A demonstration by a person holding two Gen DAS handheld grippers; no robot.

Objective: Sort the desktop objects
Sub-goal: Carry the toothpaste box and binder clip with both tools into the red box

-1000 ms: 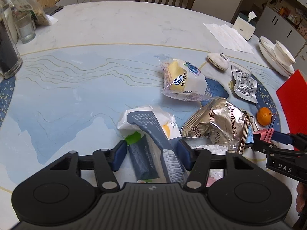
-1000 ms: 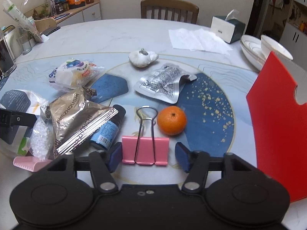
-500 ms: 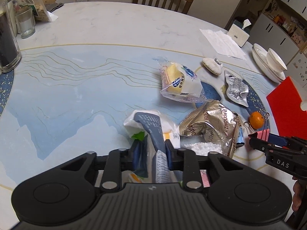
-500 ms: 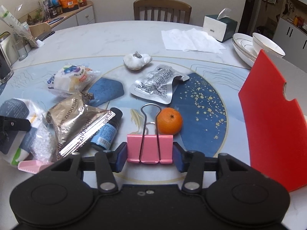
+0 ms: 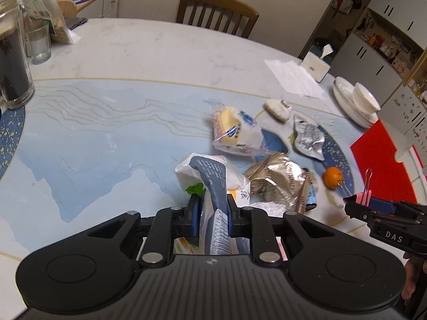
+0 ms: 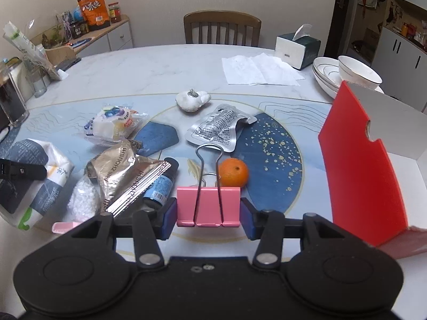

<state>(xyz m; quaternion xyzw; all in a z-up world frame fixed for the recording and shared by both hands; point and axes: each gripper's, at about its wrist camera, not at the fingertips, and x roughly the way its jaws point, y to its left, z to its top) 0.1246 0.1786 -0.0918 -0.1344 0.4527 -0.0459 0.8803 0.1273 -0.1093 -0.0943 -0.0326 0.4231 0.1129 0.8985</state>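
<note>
Pink binder clip [image 6: 208, 206] sits between the right tongs [image 6: 208, 213], body crosswise, wire handles pointing straight ahead toward the orange [image 6: 233, 172]. Both blue fingers [image 6: 168, 220] press the clip's sides, so the right tongs are clenched on it. In the left wrist view the clip [image 5: 363, 196] appears lifted off the table [image 5: 106, 133], handles angled up.

Left tongs [image 5: 212, 217] are closed down narrow on a white-and-navy tissue pack [image 5: 210, 176]; the pack's long axis runs away from the camera and it bulges past the fingertips. From the right wrist view the same pack [image 6: 34, 170] sits at far left with the left tongs' arm across it.

Clutter between the two: gold foil bag [image 6: 125, 173] overlapping a small blue-label bottle [image 6: 160, 186], clear bag of white granules [image 6: 81, 200], wrapped bun [image 6: 112, 125], silver pouch [image 6: 220, 130], white shell-shaped item [image 6: 192, 100]. Red board [image 6: 360, 173] stands upright at right, close to the right tongs. Bowls [image 6: 355, 76], tissue box [image 6: 297, 46] and paper sheets [image 6: 259, 69] farther back.
</note>
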